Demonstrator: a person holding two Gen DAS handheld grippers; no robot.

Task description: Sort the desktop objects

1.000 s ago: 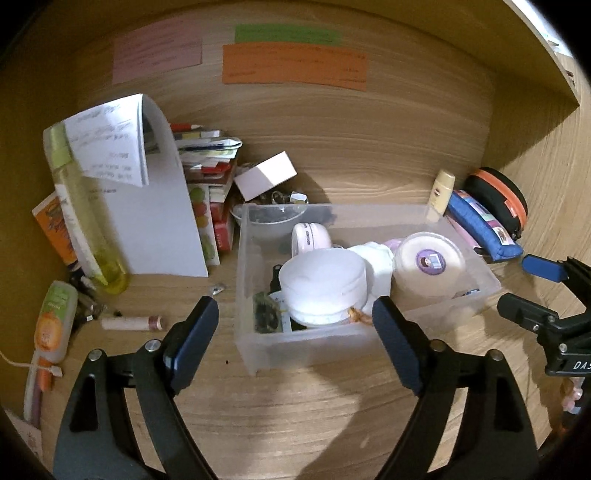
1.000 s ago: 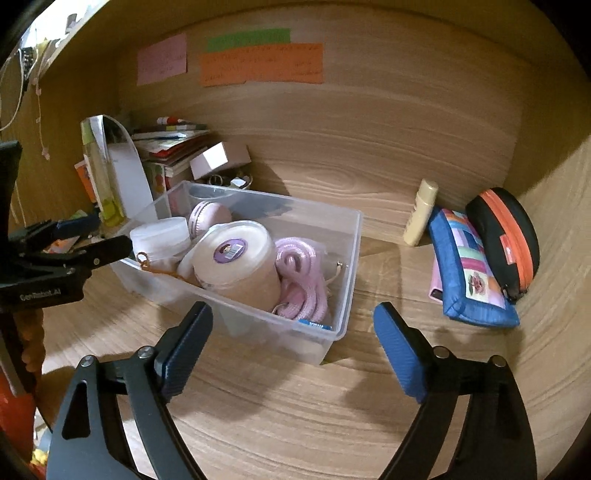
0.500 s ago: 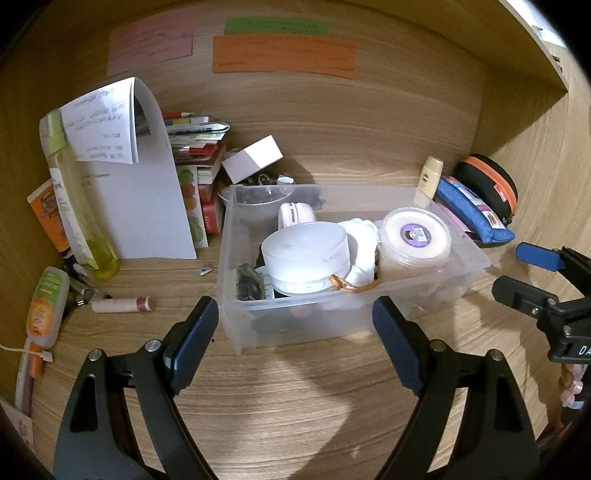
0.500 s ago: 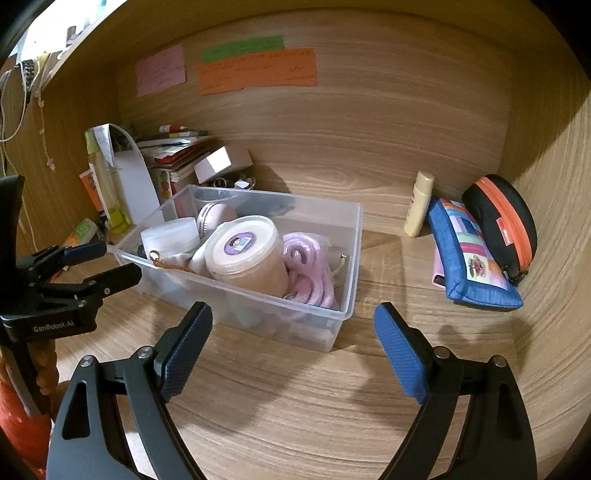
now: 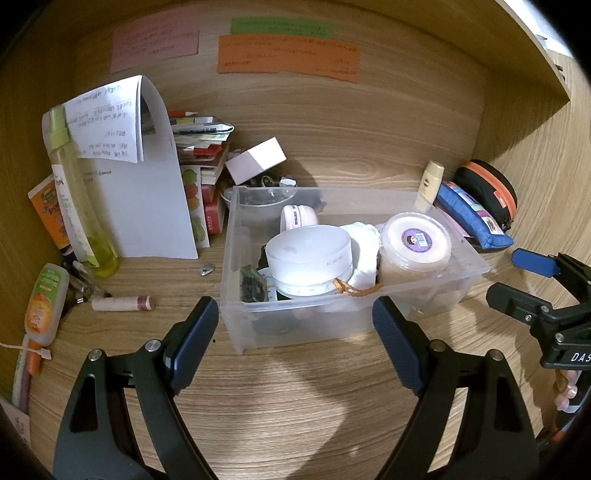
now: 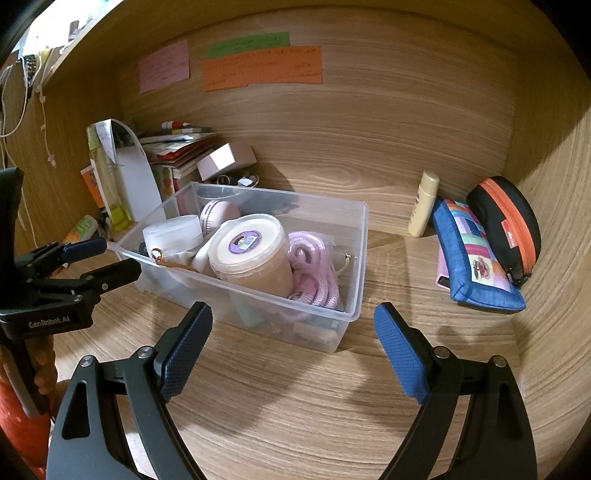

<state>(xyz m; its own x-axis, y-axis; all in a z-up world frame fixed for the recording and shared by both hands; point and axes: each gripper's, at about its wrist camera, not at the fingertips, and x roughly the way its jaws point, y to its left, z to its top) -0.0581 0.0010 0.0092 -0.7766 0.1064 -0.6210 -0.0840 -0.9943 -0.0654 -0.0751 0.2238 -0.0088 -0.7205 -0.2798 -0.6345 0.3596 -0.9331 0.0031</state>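
Pink note (image 5: 155, 50), green note (image 5: 280, 26), orange note (image 5: 288, 58), on wooden back wall (image 5: 369, 122)

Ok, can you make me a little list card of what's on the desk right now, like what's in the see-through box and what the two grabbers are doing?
box: clear plastic bin on the wooden desk
inside box: tub with purple sticker, pink rope, frosted round container
right of box: cream bottle, blue patchwork pouch, black case with orange zip
left of box: folded paper, yellow spray bottle, small pink tube
wall: pink, green and orange notes
left gripper: open, empty
right gripper: open, empty
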